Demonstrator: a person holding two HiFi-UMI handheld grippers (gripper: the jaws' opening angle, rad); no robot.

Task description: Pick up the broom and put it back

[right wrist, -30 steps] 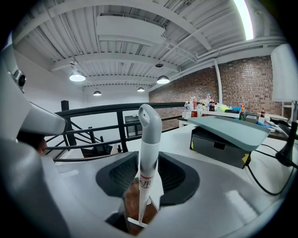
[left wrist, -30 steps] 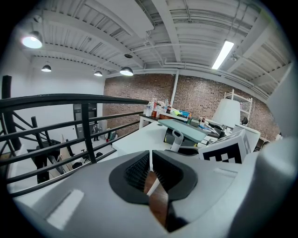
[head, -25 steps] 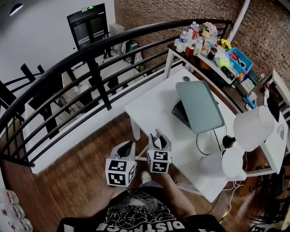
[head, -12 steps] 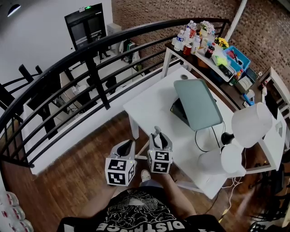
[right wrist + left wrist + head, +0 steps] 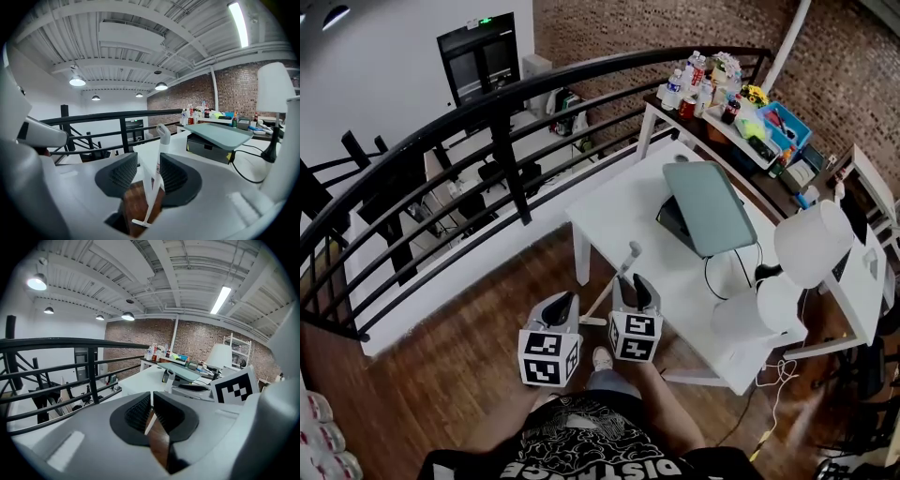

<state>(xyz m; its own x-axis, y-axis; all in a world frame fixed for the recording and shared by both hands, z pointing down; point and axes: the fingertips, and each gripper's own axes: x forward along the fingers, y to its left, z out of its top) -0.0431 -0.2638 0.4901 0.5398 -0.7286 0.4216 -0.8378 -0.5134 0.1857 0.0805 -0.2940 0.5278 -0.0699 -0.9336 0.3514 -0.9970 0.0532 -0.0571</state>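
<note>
Two grippers are held out low in front of the person, over a wooden floor (image 5: 469, 361) beside a white table (image 5: 614, 211). The right gripper (image 5: 635, 289) has its jaws standing wide apart, and the broom (image 5: 630, 256) rises between them: a thin white handle, tilted, with a looped top up by the table's near edge. In the right gripper view the handle (image 5: 161, 145) runs just beside the right-hand pad, with plenty of room left on the other side, so the pads do not clamp it. A thinner white rod and a small crosspiece show lower down in the same gap.

The left gripper (image 5: 565, 302) sits just to the left of the right one, well clear of the broom's top. Its jaws (image 5: 151, 404) are drawn together to a bare slit, with only floor and a white streak visible through it, and nothing gripped. A black railing (image 5: 502, 141) curves past beyond the table.
</note>
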